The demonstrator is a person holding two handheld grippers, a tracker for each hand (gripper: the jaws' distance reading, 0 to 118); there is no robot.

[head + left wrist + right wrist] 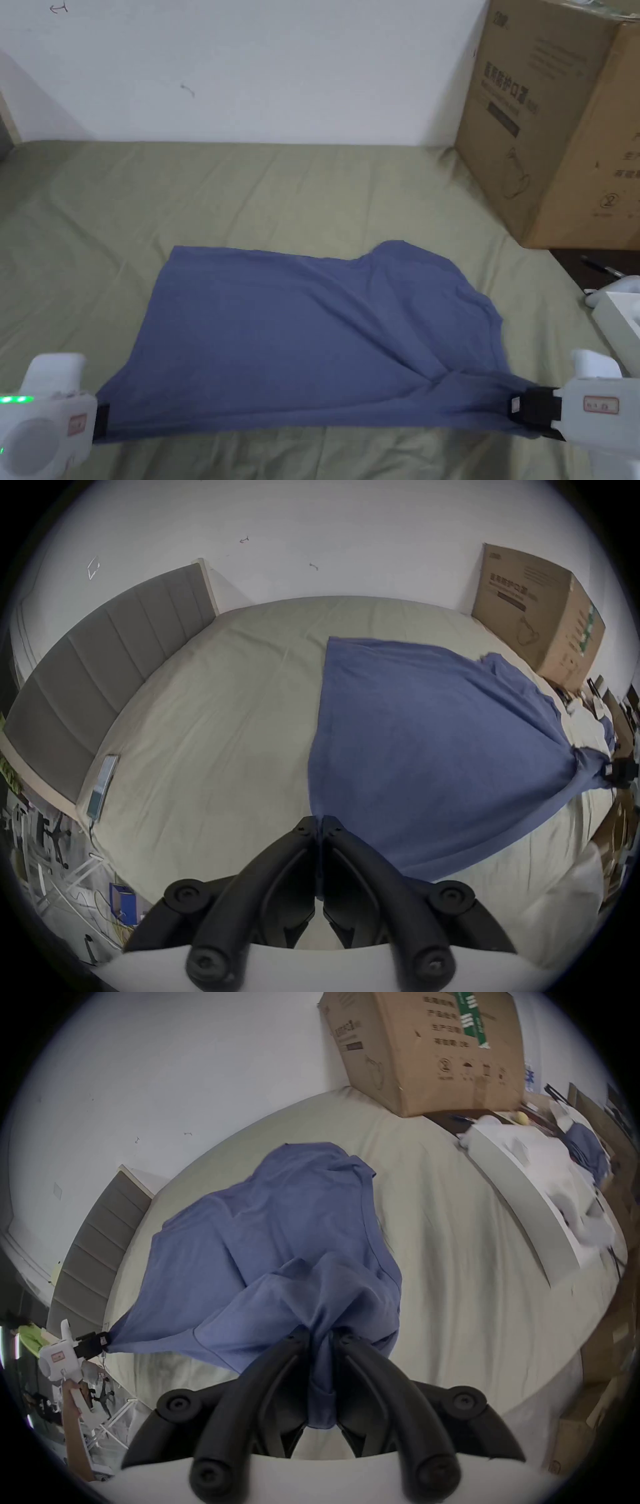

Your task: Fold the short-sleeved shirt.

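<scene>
1. A blue short-sleeved shirt (312, 337) lies spread on a bed covered with an olive sheet (250, 187). Its near edge is lifted and stretched between two hand-held grippers.
2. The left gripper (319, 821) has its jaws pressed together on the shirt's near left corner, holding just a thin edge of cloth. That small bite could slip out if the pull tightens.
3. The right gripper (320, 1335) pinches a thick bunched wad of fabric. The bunching could carry creases into the fold or drag extra layers along.
4. The far sleeve area looks rumpled, so folding now may trap wrinkles.
5. A cardboard box (556, 119) stands near the shirt's far right; a wide swing could brush it.
</scene>
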